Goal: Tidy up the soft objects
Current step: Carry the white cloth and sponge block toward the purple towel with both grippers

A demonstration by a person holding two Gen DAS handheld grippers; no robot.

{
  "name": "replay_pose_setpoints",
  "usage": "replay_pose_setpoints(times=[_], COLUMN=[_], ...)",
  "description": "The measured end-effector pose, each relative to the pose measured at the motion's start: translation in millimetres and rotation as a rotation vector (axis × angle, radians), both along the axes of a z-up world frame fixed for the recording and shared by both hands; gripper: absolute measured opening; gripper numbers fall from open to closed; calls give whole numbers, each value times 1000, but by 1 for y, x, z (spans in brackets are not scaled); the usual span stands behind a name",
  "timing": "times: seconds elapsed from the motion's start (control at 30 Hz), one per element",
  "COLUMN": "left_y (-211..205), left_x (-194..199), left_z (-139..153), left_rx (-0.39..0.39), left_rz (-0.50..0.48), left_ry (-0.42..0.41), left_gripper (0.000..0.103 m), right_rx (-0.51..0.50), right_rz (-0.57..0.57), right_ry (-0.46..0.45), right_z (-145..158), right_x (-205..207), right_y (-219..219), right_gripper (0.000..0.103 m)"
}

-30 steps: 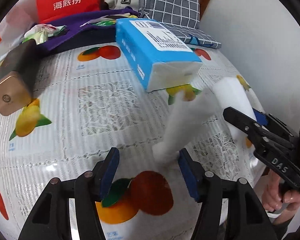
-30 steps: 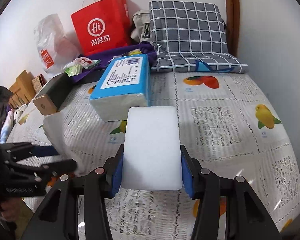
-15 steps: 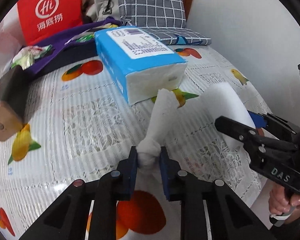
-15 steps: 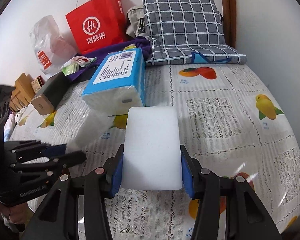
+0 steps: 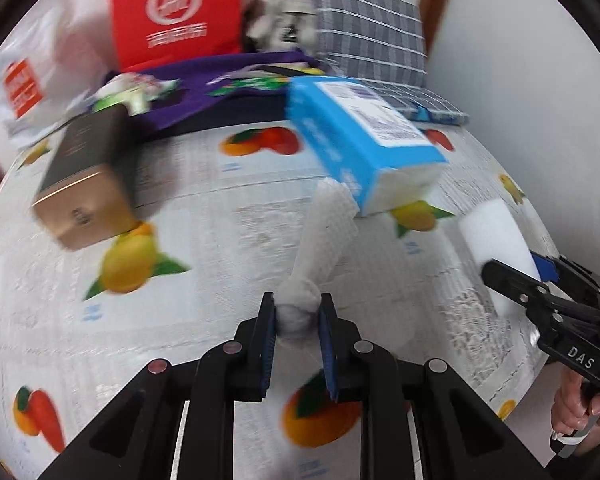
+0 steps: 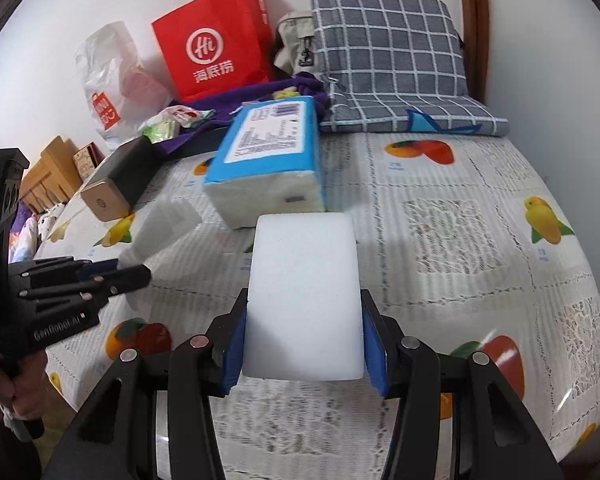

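My left gripper is shut on the bunched near end of a white waffle-textured cloth. The cloth trails away toward a blue tissue pack. My right gripper is shut on a white foam block, whose sides are pressed by both blue pads, just in front of the tissue pack. In the right wrist view the left gripper shows at the left with the cloth blurred. In the left wrist view the right gripper holds the block at the right edge.
A fruit-print lace cover lies over the surface. A dark box with a gold end lies at left. At the back stand a red paper bag, a grey checked cushion, purple fabric and a plastic bag.
My left gripper closed on the near end of the white cloth and has swung leftward with it, lifting slightly. The right gripper kept its hold on the foam block and barely moved.
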State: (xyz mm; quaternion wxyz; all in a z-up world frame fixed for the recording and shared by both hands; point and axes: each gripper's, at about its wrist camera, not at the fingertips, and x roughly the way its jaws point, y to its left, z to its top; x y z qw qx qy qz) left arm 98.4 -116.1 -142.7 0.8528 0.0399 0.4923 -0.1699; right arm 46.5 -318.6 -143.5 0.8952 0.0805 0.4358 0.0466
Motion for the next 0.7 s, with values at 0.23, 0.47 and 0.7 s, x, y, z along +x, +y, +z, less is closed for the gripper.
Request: replay_pose_setpoints(times=[0.23, 0.47, 0.7], left_y=[51, 71, 84], left_x=[1, 3, 7], left_z=[13, 33, 51], left_rx=[-19, -23, -45], left_rz=[102, 124, 142], left_ry=[-23, -72, -98], left_gripper=[19, 19, 19], right_rx=[-6, -17, -24], right_rz=[27, 46, 53], right_ry=[-12, -40, -65], right_z=[14, 33, 50], right_x=[2, 8, 14], right_y=[19, 35, 43], right_gripper=[50, 50, 50])
